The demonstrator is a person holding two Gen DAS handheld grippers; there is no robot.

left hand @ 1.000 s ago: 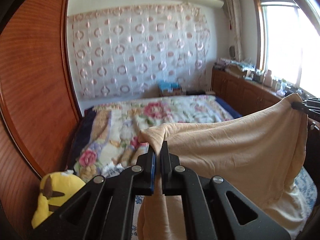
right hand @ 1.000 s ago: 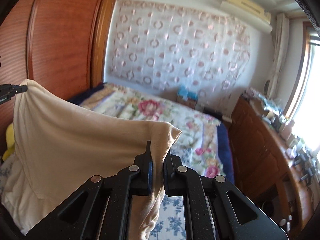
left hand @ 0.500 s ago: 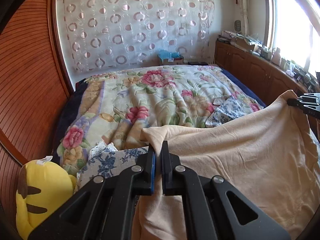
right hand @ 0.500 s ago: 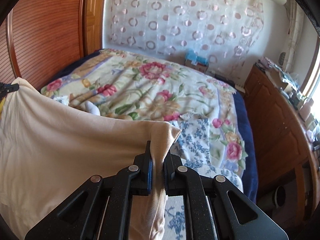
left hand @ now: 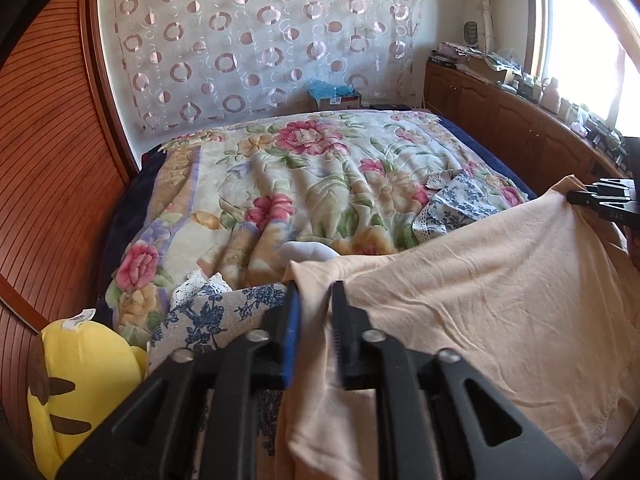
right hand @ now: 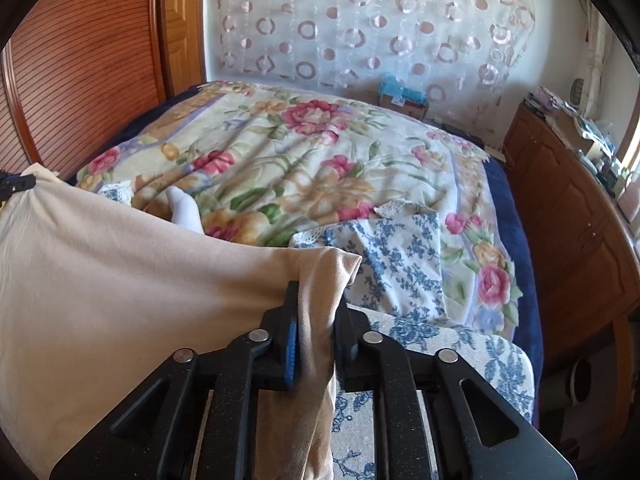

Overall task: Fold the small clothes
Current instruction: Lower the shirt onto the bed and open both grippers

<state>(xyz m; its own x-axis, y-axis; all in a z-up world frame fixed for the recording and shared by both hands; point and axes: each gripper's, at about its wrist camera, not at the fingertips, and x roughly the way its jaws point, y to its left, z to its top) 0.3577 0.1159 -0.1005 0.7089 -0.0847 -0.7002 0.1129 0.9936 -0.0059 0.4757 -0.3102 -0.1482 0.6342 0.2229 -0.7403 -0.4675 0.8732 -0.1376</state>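
A beige garment point(left hand: 460, 300) hangs spread between my two grippers, low over the bed. My left gripper point(left hand: 314, 300) has one top corner between its fingers; its jaws are opening and stand a little apart, with the cloth loose in the gap. In the right wrist view it is a dark tip point(right hand: 16, 182) at the far left. My right gripper point(right hand: 316, 300) has the other corner of the beige garment point(right hand: 120, 280) bunched between its pads, which are opening but still touch the cloth. It also shows at the right edge point(left hand: 600, 200).
The bed carries a flowered blanket point(left hand: 320, 168), a white sock point(right hand: 182, 206) and blue-flowered cloths point(right hand: 384, 256). A yellow plush toy point(left hand: 80, 380) lies at the left bed edge beside a wooden wardrobe point(left hand: 48, 160). Wooden cabinets point(right hand: 560, 220) line the right wall.
Both grippers sank toward the bed with the beige garment, which now lies lower over the blanket. Both pairs of jaws have parted from fully shut.
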